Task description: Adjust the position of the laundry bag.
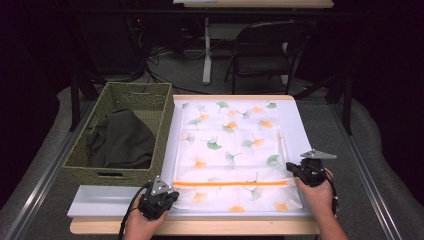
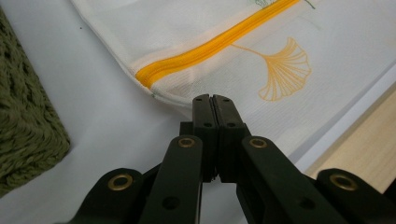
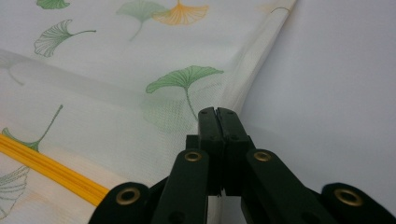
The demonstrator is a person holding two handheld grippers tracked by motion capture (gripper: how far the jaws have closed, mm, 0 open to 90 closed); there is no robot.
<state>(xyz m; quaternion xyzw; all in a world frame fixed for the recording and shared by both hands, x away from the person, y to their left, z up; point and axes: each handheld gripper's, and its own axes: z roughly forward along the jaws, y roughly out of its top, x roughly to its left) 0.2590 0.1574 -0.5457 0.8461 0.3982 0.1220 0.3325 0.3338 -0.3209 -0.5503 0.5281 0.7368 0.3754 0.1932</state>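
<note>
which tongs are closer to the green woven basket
Left. The left tongs sit at the near left corner of the white leaf-print mesh bag, just below the green woven basket; the right tongs are across the bag at its right edge.

A laundry bag (image 1: 232, 150) lies flat on a sheet (image 1: 107, 201) spread over the table (image 1: 200, 227). A basket (image 1: 145, 102) stands on the table just left of the bag, with a folded cloth (image 1: 122, 140) inside it. The left gripper (image 1: 159, 196) sits at the bag's near left corner, the right gripper (image 1: 300, 172) at its right edge. A zipper (image 1: 230, 184) runs across the bag's near part. Behind the table stands a chair (image 1: 262, 50).
</note>
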